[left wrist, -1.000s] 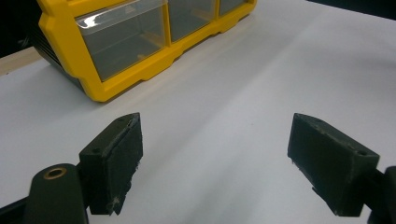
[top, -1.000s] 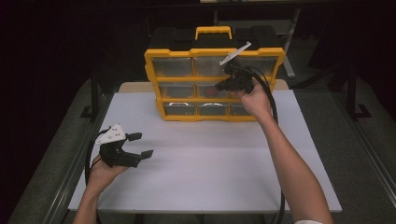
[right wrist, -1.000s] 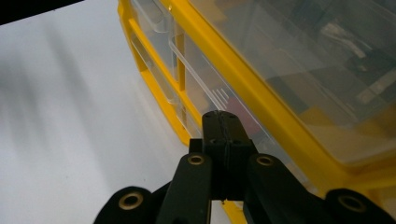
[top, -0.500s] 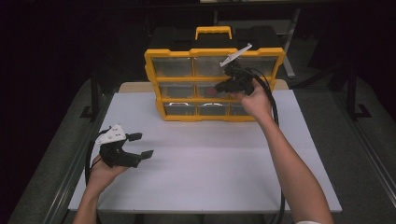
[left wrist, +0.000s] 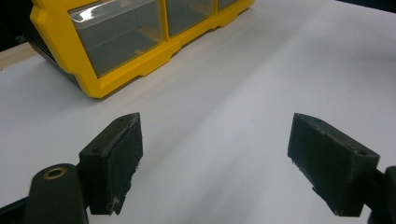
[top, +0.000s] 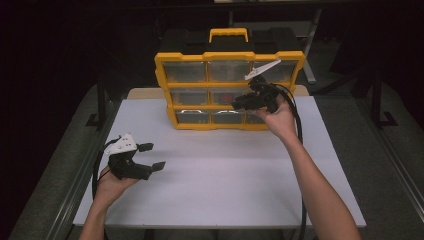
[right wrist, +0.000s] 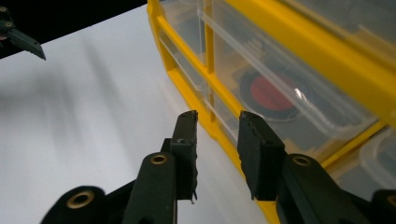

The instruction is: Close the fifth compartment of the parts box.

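High view looks forward and down from afar; both gripper views sit close, sharing the yellow organizer point(top: 227, 90).

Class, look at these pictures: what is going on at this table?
A person holds a pair of tongs in each hand at a white table. The right tongs are up at the front of a yellow drawer organizer, by its middle row; their jaws have just been opening, with nothing between them. The left tongs hover open over the table, away from the organizer.
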A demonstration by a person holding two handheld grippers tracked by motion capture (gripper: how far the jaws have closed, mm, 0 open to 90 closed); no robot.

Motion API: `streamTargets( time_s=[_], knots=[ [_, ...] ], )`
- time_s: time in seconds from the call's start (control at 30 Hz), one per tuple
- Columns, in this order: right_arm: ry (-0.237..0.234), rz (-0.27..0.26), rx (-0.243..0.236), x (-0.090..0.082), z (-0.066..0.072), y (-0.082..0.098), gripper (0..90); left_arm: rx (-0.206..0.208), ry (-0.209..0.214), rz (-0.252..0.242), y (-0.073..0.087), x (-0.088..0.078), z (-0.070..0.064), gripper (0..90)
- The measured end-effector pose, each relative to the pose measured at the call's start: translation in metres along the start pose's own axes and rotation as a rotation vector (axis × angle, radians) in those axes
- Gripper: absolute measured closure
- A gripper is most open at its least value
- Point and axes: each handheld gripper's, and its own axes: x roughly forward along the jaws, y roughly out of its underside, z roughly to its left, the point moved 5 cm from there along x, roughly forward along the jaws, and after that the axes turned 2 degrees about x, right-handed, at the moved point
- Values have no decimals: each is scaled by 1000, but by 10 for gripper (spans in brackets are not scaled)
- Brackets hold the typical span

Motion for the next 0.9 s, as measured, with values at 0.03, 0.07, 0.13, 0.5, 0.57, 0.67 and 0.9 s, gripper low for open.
streamTargets(
  time_s=[0.03, 0.07, 0.13, 0.5, 0.57, 0.67, 0.9],
  knots=[
    [2, -3, -7, 0, 0, 2, 652, -1, 1, 2, 0, 0, 0, 182],
    [0, -3, 2, 0, 1, 3, 644, -2, 2, 0, 0, 1, 0, 181],
    [-3, -6, -2, 0, 2, 7, 625, -2, 1, 0, 1, 1, 0, 181],
    [-26, -28, 2, -2, 8, 19, 544, 2, 2, 16, 2, 2, 0, 180],
    [-25, -28, 4, -3, 9, 21, 535, 2, 2, 17, 2, 2, 0, 180],
    [-28, -30, -6, -3, 9, 25, 522, 3, 0, 20, 3, 2, 0, 180],
    [-34, -37, 5, -4, 10, 34, 490, -4, -1, 20, 4, 4, 0, 180]
  ],
)
